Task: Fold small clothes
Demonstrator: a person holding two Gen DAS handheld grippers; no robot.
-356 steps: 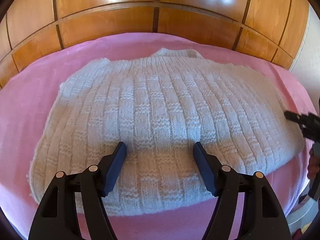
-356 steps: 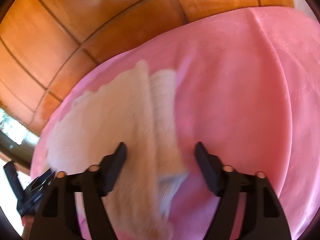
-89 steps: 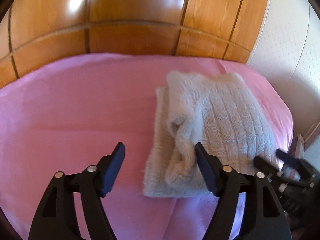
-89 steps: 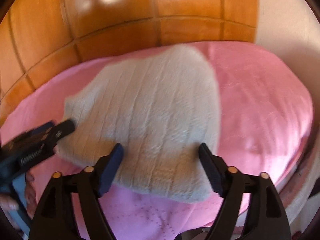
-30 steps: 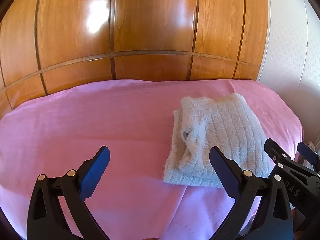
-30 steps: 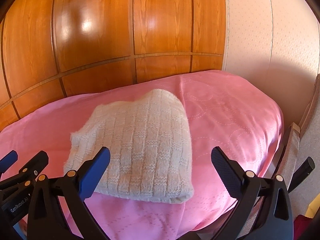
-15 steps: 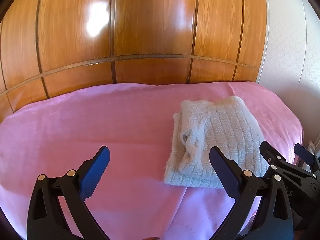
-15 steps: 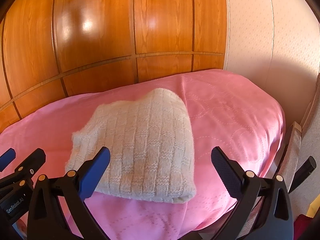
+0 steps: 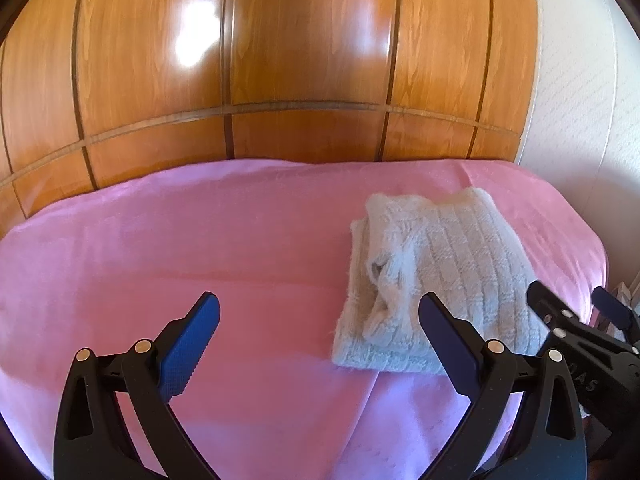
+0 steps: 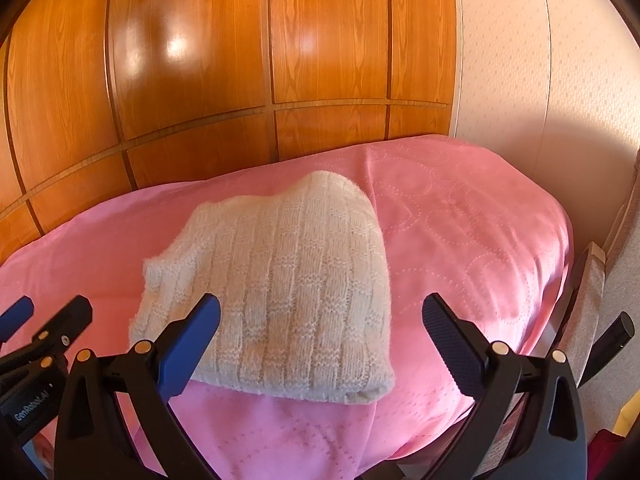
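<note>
left wrist view, nearest first: the left gripper (image 9: 319, 316) hangs above the pink bedspread (image 9: 160, 260) with its jaws spread wide and nothing between them. just past its right finger lies the knitted sweater (image 9: 436, 280), a folded cream bundle resting on the bedspread toward the right side of the bed. beyond it, the right gripper (image 9: 568, 304) shows at the edge, clear of the wool.

from the right wrist view the right gripper (image 10: 320, 320) is also released — jaws wide, empty, poised over the near hem of the sweater (image 10: 288, 276).

the knit looks soft, light and thick; it should sag and spring open rather than hold a crease, so a pinch through all layers at a folded edge seems the safest hold. its long axis runs from the near edge of the bed toward the wooden headboard (image 10: 200, 80), with the loose layers facing left and the smooth fold right. the task looks all but done.
</note>
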